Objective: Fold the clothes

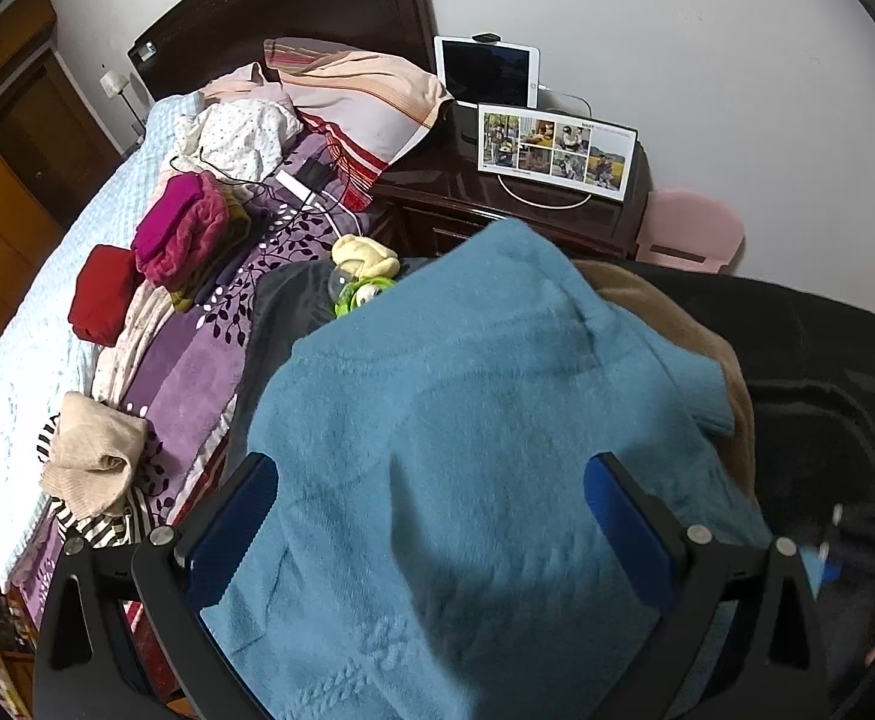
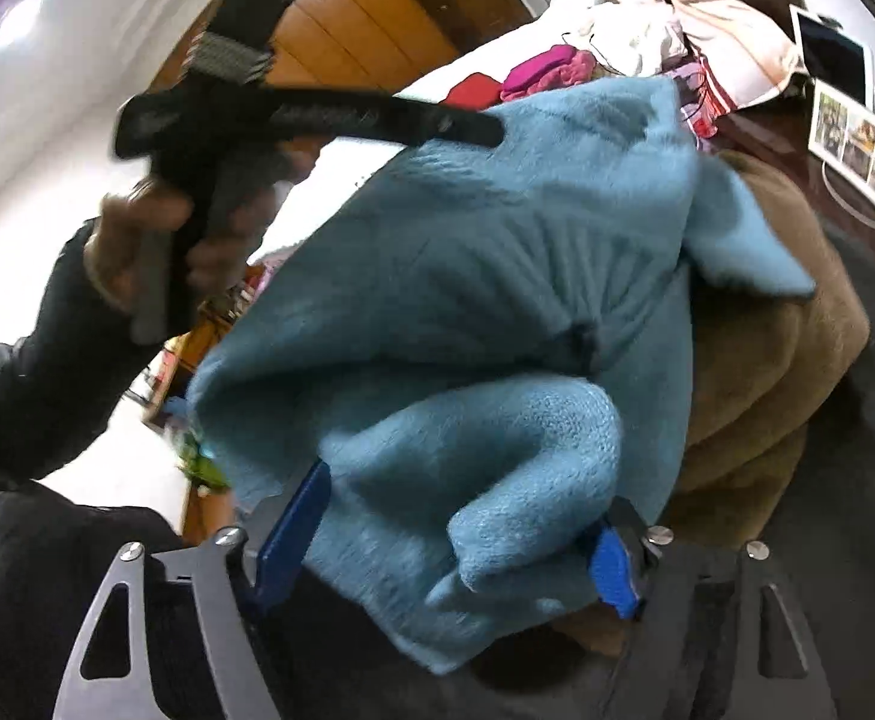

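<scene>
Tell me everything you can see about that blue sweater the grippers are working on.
The blue sweater is a fuzzy, fleece-like knit in teal, rumpled and only partly spread. It lies on a brown garment at the edge of the bed. A ribbed, cable-like pattern shows near one edge. A bunched fold, perhaps a sleeve, sits between the open fingers of the right gripper. The left gripper stands open over its body, one fingertip touching its upper edge.
</scene>
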Available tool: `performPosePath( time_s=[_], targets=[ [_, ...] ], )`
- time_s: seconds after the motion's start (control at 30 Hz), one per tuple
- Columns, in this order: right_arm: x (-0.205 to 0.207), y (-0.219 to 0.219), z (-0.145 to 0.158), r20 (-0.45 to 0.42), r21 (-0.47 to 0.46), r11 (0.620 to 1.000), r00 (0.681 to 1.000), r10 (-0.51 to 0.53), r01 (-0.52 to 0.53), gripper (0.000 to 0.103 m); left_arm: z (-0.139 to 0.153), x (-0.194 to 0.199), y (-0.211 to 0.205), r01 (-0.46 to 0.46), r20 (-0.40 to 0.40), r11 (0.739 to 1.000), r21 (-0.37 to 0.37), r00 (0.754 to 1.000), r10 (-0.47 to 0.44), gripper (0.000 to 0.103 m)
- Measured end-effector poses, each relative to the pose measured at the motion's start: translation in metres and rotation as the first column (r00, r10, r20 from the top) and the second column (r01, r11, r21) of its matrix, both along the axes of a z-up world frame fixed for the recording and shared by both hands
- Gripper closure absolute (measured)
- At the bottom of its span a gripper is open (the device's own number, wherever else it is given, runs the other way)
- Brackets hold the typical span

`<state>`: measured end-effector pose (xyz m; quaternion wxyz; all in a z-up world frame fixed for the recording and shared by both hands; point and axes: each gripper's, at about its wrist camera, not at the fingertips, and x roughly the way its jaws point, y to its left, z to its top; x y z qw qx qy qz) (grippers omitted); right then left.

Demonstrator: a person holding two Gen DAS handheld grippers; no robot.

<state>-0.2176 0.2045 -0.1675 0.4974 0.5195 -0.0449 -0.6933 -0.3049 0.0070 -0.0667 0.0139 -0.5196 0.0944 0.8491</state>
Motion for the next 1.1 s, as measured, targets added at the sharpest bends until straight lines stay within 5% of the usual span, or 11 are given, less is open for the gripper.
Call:
performPosePath(
  time_s=[0.27,0.47,0.7,0.83,0.9,0.97,1.1],
  targets=[
    [0.048,0.002,0.009,0.018,-0.097,0.994,0.999,0.047,-0.045,0.027,-0.005,-0.004,0.018,0.03,0.009,1.0,-0.006,1.0,-0.029,0.0],
    [0.029,0.004,0.007,-0.012,-0.077,0.996,0.999,-0.051,0.05,0.03,-0.009,0.005,0.02,0.033,0.022,0.999,0.002,0.999,-0.033,0.0],
    [0.017,-0.01,-0.01,-0.025,0.025,0.994,0.994,-0.109,0.109,0.072,-0.003,0.02,-0.001,-0.007,0.011,1.0,-0.001,1.0,0.007,0.0],
    [0.043,-0.011,0.008,-0.178,0.146,0.971,0.971,-0.161,0.188,0.083,0.0,0.031,-0.026,-0.072,0.01,0.997,0.01,0.997,0.072,0.0],
    [0.066,-0.015,0.025,-0.36,0.255,0.93,0.919,-0.163,0.265,0.086,0.002,0.037,-0.035,-0.097,0.011,0.995,0.022,0.995,0.097,0.0],
    [0.093,-0.021,0.041,-0.551,0.337,0.869,0.824,-0.13,0.362,0.087,0.006,0.045,-0.042,-0.117,0.008,0.993,0.034,0.993,0.117,0.0],
    [0.13,-0.006,0.073,-0.763,0.29,0.778,0.625,-0.164,0.558,0.089,0.017,0.066,-0.046,-0.136,-0.015,0.99,0.041,0.991,0.136,0.0]
  ],
)
